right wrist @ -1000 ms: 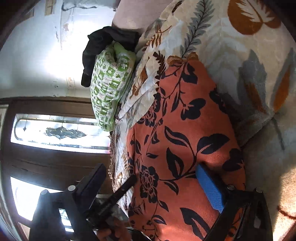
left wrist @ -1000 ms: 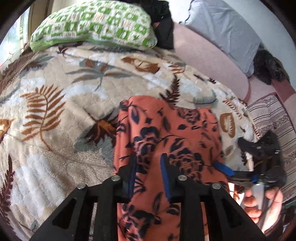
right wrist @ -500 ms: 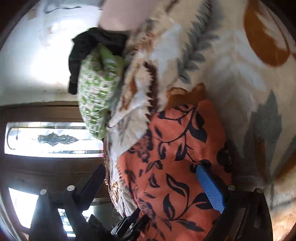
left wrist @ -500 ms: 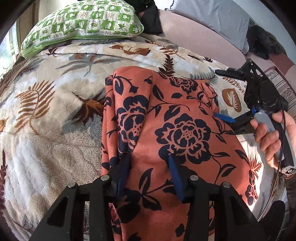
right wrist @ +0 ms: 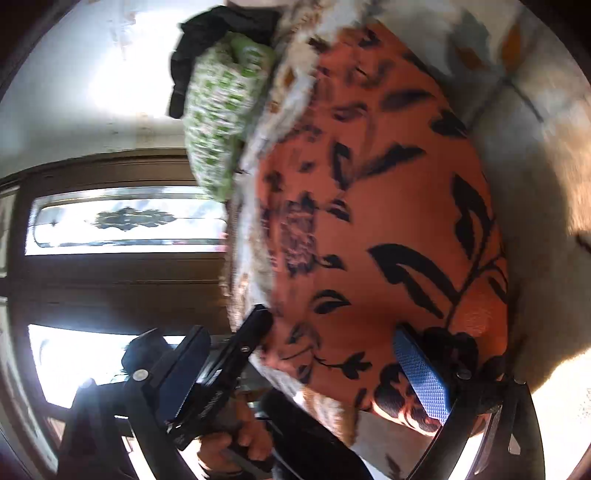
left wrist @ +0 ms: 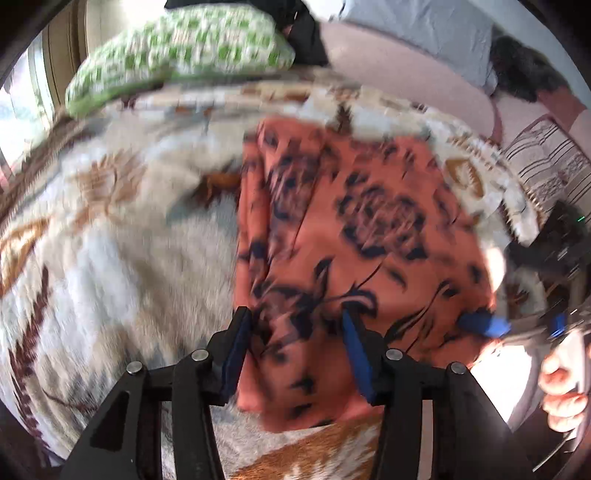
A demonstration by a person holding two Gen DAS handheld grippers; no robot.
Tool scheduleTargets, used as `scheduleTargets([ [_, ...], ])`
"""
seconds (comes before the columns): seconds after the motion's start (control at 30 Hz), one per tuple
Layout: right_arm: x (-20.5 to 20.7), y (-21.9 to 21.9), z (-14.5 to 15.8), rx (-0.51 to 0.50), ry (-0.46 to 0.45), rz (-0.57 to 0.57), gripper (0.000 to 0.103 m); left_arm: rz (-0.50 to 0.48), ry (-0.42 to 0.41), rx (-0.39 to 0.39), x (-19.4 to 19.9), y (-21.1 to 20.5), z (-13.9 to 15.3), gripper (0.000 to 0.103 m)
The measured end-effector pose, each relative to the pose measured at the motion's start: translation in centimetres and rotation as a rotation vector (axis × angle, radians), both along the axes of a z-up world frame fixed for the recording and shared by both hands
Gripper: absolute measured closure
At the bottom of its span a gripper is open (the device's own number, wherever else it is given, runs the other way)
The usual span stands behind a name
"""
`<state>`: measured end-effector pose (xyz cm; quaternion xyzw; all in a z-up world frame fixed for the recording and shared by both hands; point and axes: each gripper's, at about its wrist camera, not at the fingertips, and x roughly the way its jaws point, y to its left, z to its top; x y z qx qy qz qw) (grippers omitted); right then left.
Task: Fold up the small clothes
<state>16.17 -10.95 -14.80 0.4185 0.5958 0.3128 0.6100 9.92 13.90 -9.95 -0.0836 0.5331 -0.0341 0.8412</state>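
An orange garment with dark floral print (left wrist: 354, 236) lies folded on a leaf-patterned blanket (left wrist: 110, 258) on a bed. My left gripper (left wrist: 299, 328) is open, its blue pads straddling the garment's near edge. In the right wrist view the garment (right wrist: 388, 206) fills the middle. My right gripper (right wrist: 332, 332) is open at the garment's edge; one blue pad (right wrist: 421, 373) shows, and the fabric lies between the fingers. The right gripper's blue tip (left wrist: 484, 325) also shows in the left wrist view at the garment's right edge. Both views are motion-blurred.
A green-and-white pillow (left wrist: 184, 55) and a dark cloth (left wrist: 306, 33) lie at the head of the bed. A grey pillow (left wrist: 424, 33) and striped fabric (left wrist: 546, 166) are at the right. A wooden door with glass panes (right wrist: 110, 221) stands beyond the bed.
My left gripper has opened wider and let go of the garment, which now lies folded shorter on the blanket. The right gripper has moved down to the garment's near right edge.
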Motion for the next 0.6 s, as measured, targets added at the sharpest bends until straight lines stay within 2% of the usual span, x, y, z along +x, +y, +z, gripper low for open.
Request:
scheduleTargets([
  [0.03,-0.1,-0.1,0.3,0.004,-0.014,-0.031,0.003,0.028,-0.024,-0.049,-0.6,1.0,0.1,0.048],
  [0.1,-0.1,-0.1,1.8,0.011,-0.011,-0.034,0.001,0.08,-0.043,-0.08,-1.6,2.3,1.5,0.048],
  [0.17,-0.2,0.0,3.7,-0.007,-0.072,-0.013,0.001,0.083,-0.106,-0.092,-2.6,3.0,3.2,0.048],
  [0.23,-0.5,-0.3,4.5,-0.034,-0.102,-0.016,0.002,0.079,-0.126,-0.109,-3.4,3.4,3.4,0.048],
  [0.3,-1.0,-0.7,4.2,-0.026,-0.082,-0.043,0.002,0.082,-0.037,-0.135,-3.2,3.8,1.0,0.048],
  [0.33,-1.4,-0.9,3.9,-0.016,-0.077,-0.048,0.002,0.086,0.025,-0.154,-2.8,3.9,-0.5,0.051],
  [0.37,-1.7,-0.8,3.7,-0.015,-0.072,-0.048,0.002,0.093,0.009,-0.172,-3.1,4.3,-0.9,0.052],
  [0.43,-2.3,-0.9,3.7,-0.025,-0.071,-0.036,0.002,0.095,-0.011,-0.176,-3.5,4.3,0.5,0.06],
  [0.5,-2.7,-1.5,4.5,-0.029,-0.095,-0.027,0.002,0.085,-0.069,-0.167,-3.7,4.0,2.8,0.06],
  [0.57,-2.8,-2.7,5.5,-0.029,-0.132,-0.037,0.002,0.069,-0.139,-0.151,-3.2,3.9,5.2,0.058],
  [0.6,-2.7,-3.4,6.1,-0.032,-0.154,-0.045,0.002,0.06,-0.157,-0.161,-2.4,4.0,6.0,0.049],
])
